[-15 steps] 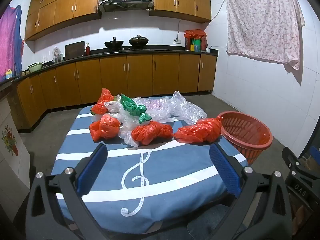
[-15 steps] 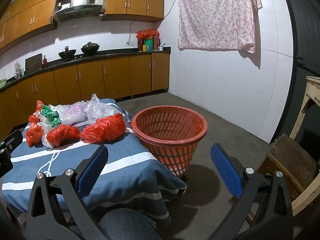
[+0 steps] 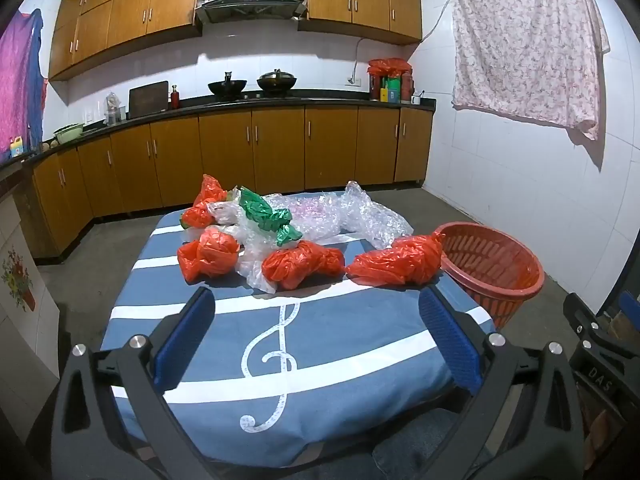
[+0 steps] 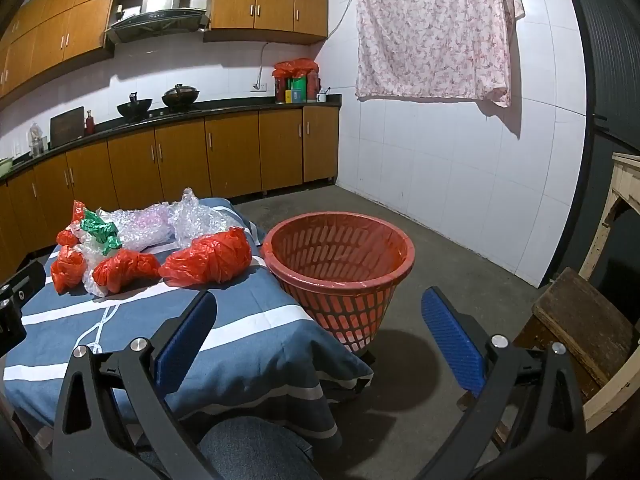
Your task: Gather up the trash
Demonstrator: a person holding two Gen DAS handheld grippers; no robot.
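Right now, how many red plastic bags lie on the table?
4: one nearest the basket, one mid-front, one front-left, one back-left. More may hide under the clear plastic.

The table [image 3: 320, 344] is the landmark. On its far half lies a heap of crumpled plastic bags [image 3: 280, 240], with a sheet of bubble wrap [image 3: 360, 216] at the back of the heap. One knotted bag [image 3: 396, 264] lies at the heap's right end, near the table's right edge. A slotted basket [image 3: 492, 276] stands on the floor just beside that edge. Behind the table runs a counter with cabinets [image 3: 248, 152]; two woks [image 3: 252, 84] sit on it. A cloth [image 4: 432, 28] hangs on the wall right of the table, above the basket.
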